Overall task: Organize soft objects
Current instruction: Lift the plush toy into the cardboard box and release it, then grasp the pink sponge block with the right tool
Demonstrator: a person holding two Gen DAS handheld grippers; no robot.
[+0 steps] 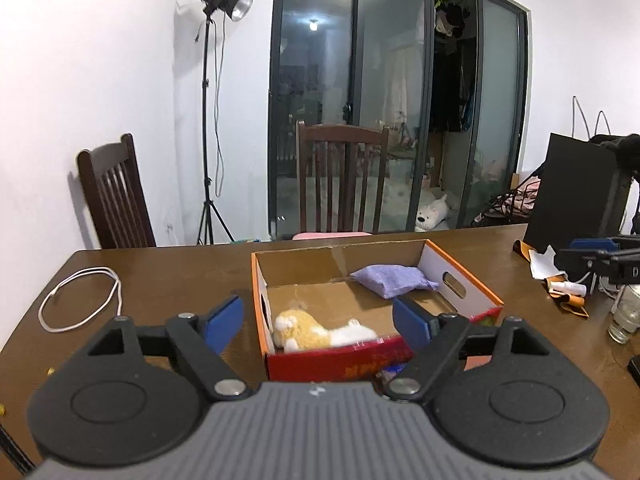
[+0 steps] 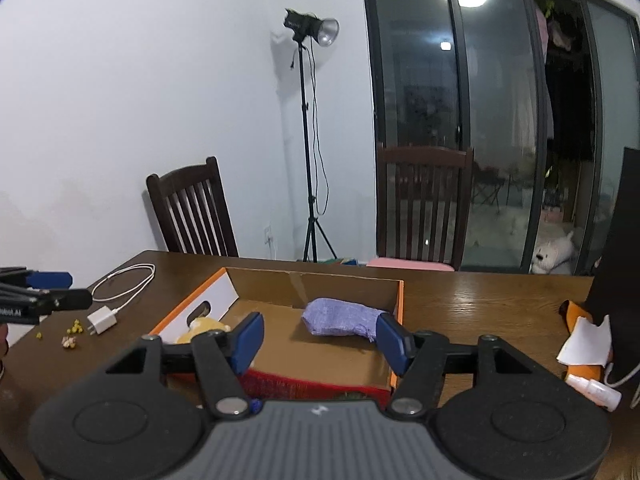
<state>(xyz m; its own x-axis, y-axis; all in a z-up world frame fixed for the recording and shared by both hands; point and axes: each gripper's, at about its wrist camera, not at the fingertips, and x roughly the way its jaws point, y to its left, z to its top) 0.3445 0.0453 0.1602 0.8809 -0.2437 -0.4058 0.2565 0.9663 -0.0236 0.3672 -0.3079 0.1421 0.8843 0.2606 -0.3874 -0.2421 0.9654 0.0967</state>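
Observation:
An open cardboard box (image 1: pixel 460 280) with orange rim and red front stands on the brown table; it also shows in the right wrist view (image 2: pixel 400 304). Inside lie a yellow and white plush toy (image 1: pixel 316 330), near the front left corner, and a folded purple cloth (image 1: pixel 394 279) at the back right. In the right wrist view the cloth (image 2: pixel 344 317) is plain and the plush (image 2: pixel 202 328) is partly hidden behind a finger. My left gripper (image 1: pixel 318 322) is open and empty, above the box's front. My right gripper (image 2: pixel 322 340) is open and empty, above the box.
A white cable (image 1: pixel 80 300) and a charger plug (image 2: pixel 102 320) lie on the table at the left, with small crumbs (image 2: pixel 72 334). A black panel (image 1: pixel 576 188), papers, a small bottle (image 2: pixel 592 390) and a glass (image 1: pixel 626 316) stand at the right. Two chairs stand behind the table.

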